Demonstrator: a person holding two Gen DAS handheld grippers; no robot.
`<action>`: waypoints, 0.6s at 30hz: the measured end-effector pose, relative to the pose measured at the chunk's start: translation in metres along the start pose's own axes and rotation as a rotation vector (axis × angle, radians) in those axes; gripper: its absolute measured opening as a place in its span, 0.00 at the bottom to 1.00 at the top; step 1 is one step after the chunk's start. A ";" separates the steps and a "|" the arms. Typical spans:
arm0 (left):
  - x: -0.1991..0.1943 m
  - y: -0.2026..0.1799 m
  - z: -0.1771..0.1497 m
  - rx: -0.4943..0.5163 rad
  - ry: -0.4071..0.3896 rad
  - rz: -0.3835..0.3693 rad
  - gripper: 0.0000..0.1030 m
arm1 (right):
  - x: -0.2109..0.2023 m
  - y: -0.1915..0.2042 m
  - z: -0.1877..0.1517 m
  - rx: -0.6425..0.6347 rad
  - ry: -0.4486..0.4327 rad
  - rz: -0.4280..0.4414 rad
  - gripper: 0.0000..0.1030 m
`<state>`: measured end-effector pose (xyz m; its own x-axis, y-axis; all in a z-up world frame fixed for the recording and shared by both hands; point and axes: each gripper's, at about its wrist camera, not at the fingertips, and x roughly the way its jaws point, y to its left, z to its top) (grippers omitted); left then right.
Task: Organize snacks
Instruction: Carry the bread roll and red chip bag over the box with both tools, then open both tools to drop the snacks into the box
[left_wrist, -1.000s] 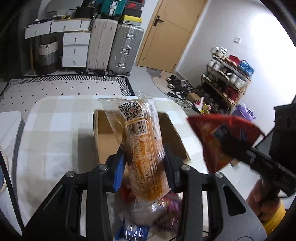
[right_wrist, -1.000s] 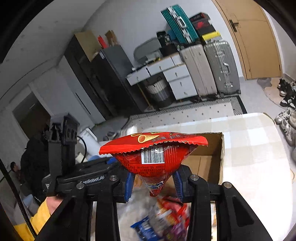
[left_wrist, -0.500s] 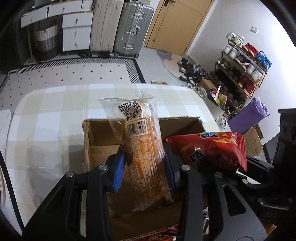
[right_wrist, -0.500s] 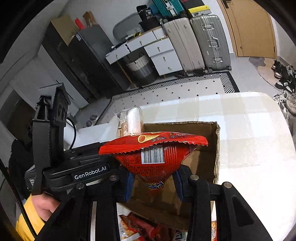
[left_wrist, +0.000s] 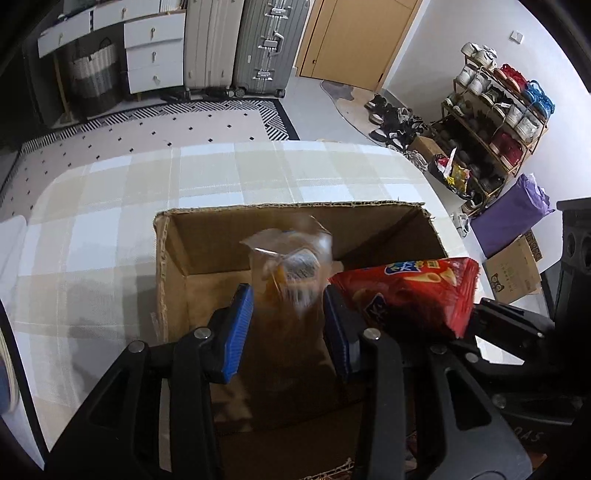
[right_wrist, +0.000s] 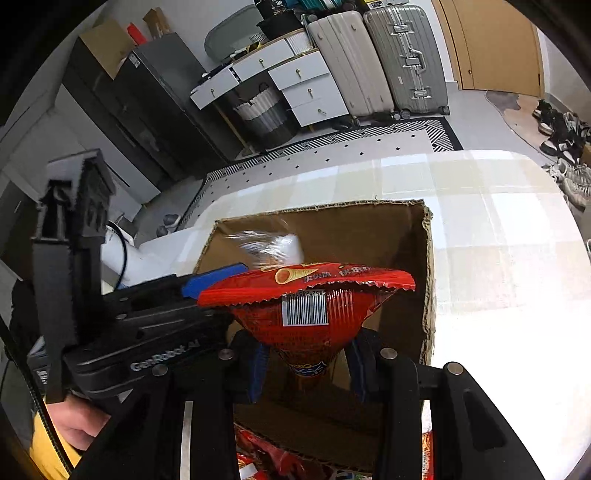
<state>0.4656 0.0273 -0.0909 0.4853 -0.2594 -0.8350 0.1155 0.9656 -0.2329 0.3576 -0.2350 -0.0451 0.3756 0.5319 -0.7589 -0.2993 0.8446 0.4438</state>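
**Two snack packs being held over the open cardboard box**

A clear-wrapped snack (left_wrist: 290, 273) is being seen between the blue pads of the left gripper (left_wrist: 288, 317), blurred. The jaws are being read as together, at their narrowest, but whether the pads are pressing on the wrapper cannot be told from the blurred picture. The snack's long axis is being kept roughly in line with the fingers, its crimped clear end pointing forward and away from the claw, above the floor of the cardboard box (left_wrist: 173, 240). In the right wrist view the same pack (right_wrist: 269, 247) is being glimpsed just ahead of and to the left of the right claw, inside the box (right_wrist: 424, 266).

A red snack bag (right_wrist: 306, 306) is being clamped by the right gripper (right_wrist: 306, 365) at its narrow lower end. Its long axis is being kept along the fingers, its wide serrated top edge fanning out ahead of the pads, barcode facing the camera. From the left claw, this bag (left_wrist: 413, 291) is being seen just to the right, over the box's right side.

The box is lying directly ahead of and below both claws on a checked tablecloth (left_wrist: 110, 206). More red packets (right_wrist: 266, 454) are being seen below the right claw, at the box's near side.
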 end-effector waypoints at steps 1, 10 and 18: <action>0.000 0.000 0.001 -0.005 -0.002 -0.012 0.34 | 0.000 0.000 -0.001 -0.002 0.004 -0.005 0.36; -0.032 -0.007 -0.024 0.006 -0.017 -0.003 0.38 | -0.006 -0.002 -0.008 0.010 0.023 -0.045 0.44; -0.065 -0.009 -0.046 -0.007 -0.036 0.006 0.44 | -0.028 0.005 -0.013 -0.008 -0.012 -0.086 0.55</action>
<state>0.3933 0.0350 -0.0572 0.5166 -0.2532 -0.8179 0.1064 0.9668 -0.2321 0.3342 -0.2471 -0.0276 0.4106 0.4582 -0.7884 -0.2722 0.8868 0.3736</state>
